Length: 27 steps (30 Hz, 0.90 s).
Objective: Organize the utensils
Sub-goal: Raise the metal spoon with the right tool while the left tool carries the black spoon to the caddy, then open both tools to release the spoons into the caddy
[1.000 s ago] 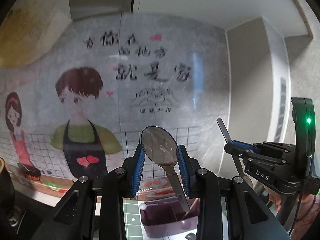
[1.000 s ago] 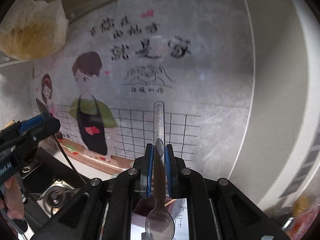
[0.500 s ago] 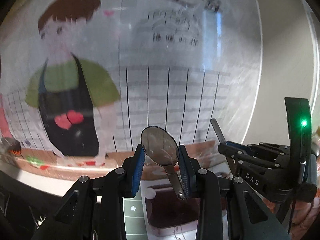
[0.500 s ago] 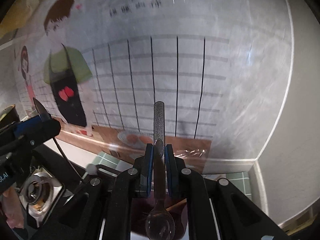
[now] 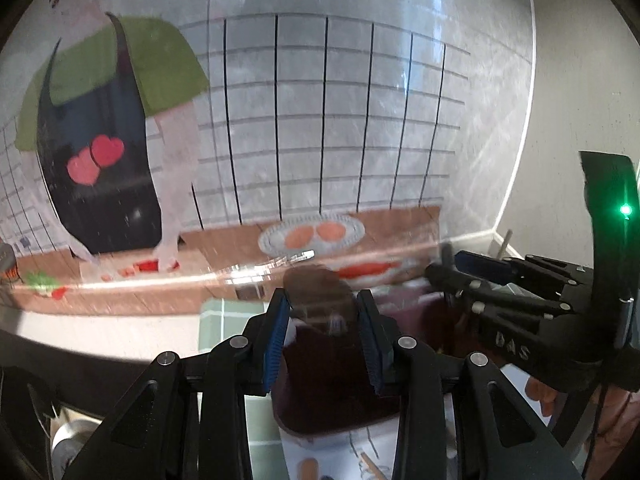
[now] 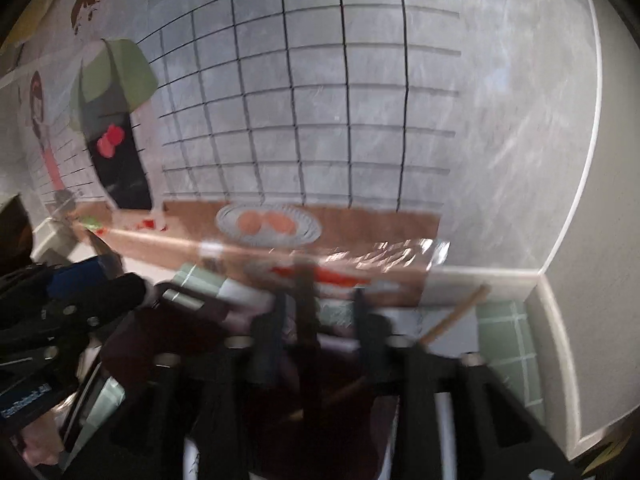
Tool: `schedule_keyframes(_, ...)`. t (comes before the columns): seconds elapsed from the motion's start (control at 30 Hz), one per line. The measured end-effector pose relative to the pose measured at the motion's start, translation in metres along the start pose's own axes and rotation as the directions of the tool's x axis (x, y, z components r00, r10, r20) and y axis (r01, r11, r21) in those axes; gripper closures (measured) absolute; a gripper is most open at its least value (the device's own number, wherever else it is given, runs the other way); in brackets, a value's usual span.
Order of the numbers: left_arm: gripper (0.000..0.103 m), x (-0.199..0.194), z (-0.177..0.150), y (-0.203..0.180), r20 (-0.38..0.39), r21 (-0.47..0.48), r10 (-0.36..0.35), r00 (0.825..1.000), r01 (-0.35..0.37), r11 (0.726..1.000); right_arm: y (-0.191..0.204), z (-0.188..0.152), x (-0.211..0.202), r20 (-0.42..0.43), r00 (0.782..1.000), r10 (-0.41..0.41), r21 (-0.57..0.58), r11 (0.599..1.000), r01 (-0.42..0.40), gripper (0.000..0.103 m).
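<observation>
In the left wrist view my left gripper (image 5: 323,308) is shut on the bowl of a metal spoon (image 5: 320,294), blurred, just above a dark maroon utensil bin (image 5: 332,392). My right gripper (image 5: 444,264) shows at the right of that view, over the bin's far right side. In the right wrist view my right gripper (image 6: 316,304) is heavily blurred; a dark streak between its fingers is a spoon handle (image 6: 306,280), and the jaws look wider apart than before. The bin (image 6: 168,340) lies below, with a wooden chopstick (image 6: 452,316) leaning at its right.
A wall sticker with cartoon cooks and a black grid (image 5: 320,120) stands close behind the bin. Green tiled mat (image 5: 218,320) lies under the bin. A stove burner (image 5: 64,444) is at lower left. The wall corner (image 6: 560,272) closes the right side.
Both grippers have dropped fast toward the bin, from facing the upper wall to just above the bin. The right gripper's jaws seem to have spread.
</observation>
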<state>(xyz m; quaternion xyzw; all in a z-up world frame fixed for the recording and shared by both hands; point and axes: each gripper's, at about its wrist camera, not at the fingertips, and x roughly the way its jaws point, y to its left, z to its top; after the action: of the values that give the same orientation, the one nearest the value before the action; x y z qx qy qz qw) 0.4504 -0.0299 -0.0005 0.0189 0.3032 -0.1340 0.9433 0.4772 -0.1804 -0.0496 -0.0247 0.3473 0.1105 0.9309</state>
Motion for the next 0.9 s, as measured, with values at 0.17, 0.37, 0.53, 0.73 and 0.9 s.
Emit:
schedule_keyframes(0.17, 0.057, -0.028, 0.0, -0.001, 0.019, -0.026, 0.0, 1.0, 0.0, 1.0, 0.001, -0.007, -0.033, 0.027, 0.999, -0.033, -0.03, 0.999, 0.034, 0.051)
schedule_keyframes(0.37, 0.054, -0.077, -0.01, -0.002, 0.031, -0.055, 0.047, 0.998, -0.045, 0.997, 0.0, -0.025, -0.09, 0.033, 0.994, -0.101, -0.085, 0.991, 0.104, 0.019)
schedule_keyframes(0.53, 0.054, -0.094, -0.043, -0.003, -0.04, -0.073, 0.059, 0.997, -0.061, 0.995, 0.008, -0.053, -0.108, -0.031, 0.991, -0.127, -0.212, 0.97, 0.118, 0.014)
schedule_keyframes(0.73, 0.054, -0.101, -0.105, -0.004, -0.168, -0.135, 0.039, 0.985, -0.062, 0.989, 0.021, -0.098, -0.106, -0.148, 0.985, -0.088, -0.305, 0.952, 0.039, 0.014)
schedule_keyframes(0.9, 0.054, -0.099, -0.149, 0.008, -0.269, -0.187, 0.052, 0.962, -0.105, 0.977, 0.027, -0.116, -0.081, -0.256, 0.967, 0.009, -0.229, 0.971, -0.07, 0.024)
